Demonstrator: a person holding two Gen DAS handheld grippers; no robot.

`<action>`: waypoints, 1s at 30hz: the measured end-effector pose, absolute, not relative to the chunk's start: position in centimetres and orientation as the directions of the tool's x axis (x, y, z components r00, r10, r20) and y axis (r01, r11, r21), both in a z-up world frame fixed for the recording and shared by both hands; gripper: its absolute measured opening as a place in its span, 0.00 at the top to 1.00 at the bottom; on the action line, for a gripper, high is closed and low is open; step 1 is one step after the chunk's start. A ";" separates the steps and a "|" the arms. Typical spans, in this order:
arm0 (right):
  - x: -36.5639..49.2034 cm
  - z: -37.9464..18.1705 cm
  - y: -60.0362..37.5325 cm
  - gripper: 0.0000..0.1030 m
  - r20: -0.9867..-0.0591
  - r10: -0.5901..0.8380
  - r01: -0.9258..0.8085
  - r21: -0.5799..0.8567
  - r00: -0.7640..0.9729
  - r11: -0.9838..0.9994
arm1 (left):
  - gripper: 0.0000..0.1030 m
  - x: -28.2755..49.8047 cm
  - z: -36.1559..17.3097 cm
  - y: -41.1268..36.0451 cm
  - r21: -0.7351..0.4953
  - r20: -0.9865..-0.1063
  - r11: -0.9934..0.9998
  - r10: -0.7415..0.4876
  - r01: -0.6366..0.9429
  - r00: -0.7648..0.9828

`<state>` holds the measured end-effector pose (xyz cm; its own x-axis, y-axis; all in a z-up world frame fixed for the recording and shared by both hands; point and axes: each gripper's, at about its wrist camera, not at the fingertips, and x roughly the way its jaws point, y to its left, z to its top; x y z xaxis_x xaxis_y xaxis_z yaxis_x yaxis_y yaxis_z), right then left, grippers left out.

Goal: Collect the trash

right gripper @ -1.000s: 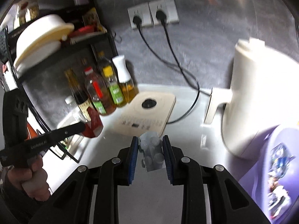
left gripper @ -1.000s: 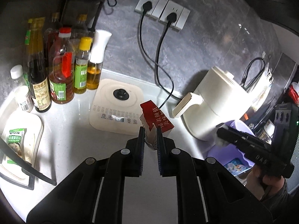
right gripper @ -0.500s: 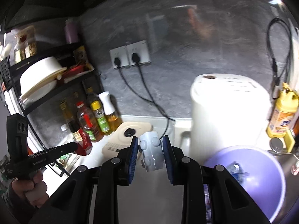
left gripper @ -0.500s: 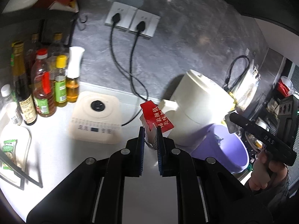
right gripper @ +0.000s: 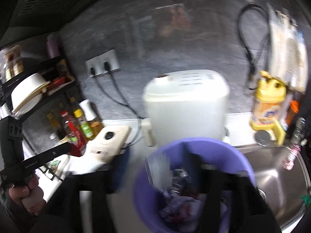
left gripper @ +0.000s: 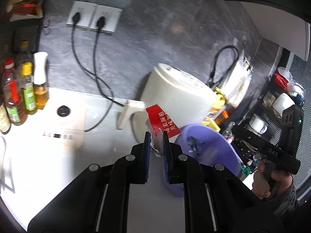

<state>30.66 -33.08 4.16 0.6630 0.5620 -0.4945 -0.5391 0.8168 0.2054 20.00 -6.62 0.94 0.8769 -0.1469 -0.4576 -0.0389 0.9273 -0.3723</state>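
The right gripper is now spread wide over the purple bin; its grey trash is dropped in. The red packet is squeezed by the left gripper, bin just ahead.

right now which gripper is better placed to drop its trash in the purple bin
Right. The right gripper sits directly over the purple bin, jaws spread, pale trash falling. The left gripper grips its red packet beside the rim.
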 end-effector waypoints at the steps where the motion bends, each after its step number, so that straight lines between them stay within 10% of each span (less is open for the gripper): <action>1: 30.7 4.2 -33.9 0.25 -0.490 0.557 -0.532 0.206 0.670 0.821 | 0.88 20.3 1.0 -7.3 -0.373 -0.456 0.927 -0.155 -0.030 0.876; 7: 30.9 4.6 -38.9 0.09 -0.457 0.522 -0.482 0.211 0.721 0.850 | 0.88 22.1 1.4 -11.1 -0.364 -0.453 0.931 -0.198 0.022 0.869; 23: 29.4 5.1 -47.7 0.08 -0.390 0.450 -0.370 0.265 0.803 0.890 | 0.86 27.0 3.0 -19.4 -0.265 -0.499 0.949 -0.285 0.169 0.819; 24: 29.3 5.0 -47.9 0.08 -0.389 0.448 -0.366 0.268 0.805 0.891 | 0.83 27.4 2.9 -19.7 -0.263 -0.507 0.949 -0.288 0.172 0.812; 26: 29.2 4.7 -48.2 0.08 -0.389 0.446 -0.360 0.277 0.806 0.891 | 0.30 27.9 2.8 -20.0 -0.286 -0.514 0.942 -0.305 0.175 0.802; 30: 29.1 4.2 -48.2 0.08 -0.393 0.457 -0.364 0.290 0.798 0.885 | 0.17 27.3 2.9 -19.8 -0.305 -0.494 0.941 -0.289 0.147 0.820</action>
